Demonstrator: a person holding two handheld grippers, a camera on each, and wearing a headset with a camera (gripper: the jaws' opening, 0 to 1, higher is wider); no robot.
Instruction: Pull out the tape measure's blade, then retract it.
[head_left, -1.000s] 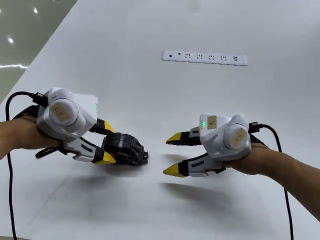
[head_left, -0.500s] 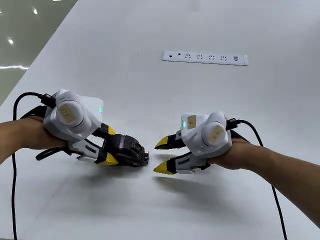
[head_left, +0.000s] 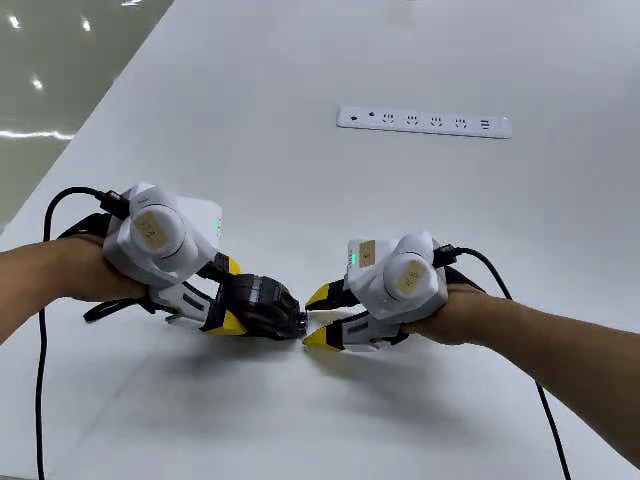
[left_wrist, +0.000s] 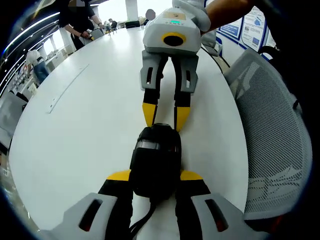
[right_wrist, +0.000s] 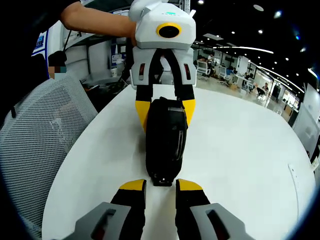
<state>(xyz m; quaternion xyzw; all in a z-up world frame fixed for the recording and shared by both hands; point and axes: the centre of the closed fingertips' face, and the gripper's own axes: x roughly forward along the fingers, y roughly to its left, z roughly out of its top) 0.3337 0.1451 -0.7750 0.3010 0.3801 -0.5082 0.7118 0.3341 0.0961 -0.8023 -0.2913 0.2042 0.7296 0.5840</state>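
Head view: lining up the pull
With left gripper (head_left: 232, 296) clamped on the tape measure (head_left: 265, 307) on the table (head_left: 400, 200), ease narrowly parted right gripper (head_left: 316, 318) onto what seems the hook (right_wrist: 161, 180), pinch squarely, pull straight.

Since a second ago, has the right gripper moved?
Yes. Against the power strip, the right gripper has come left, its tips now at the tape measure held by the left gripper.
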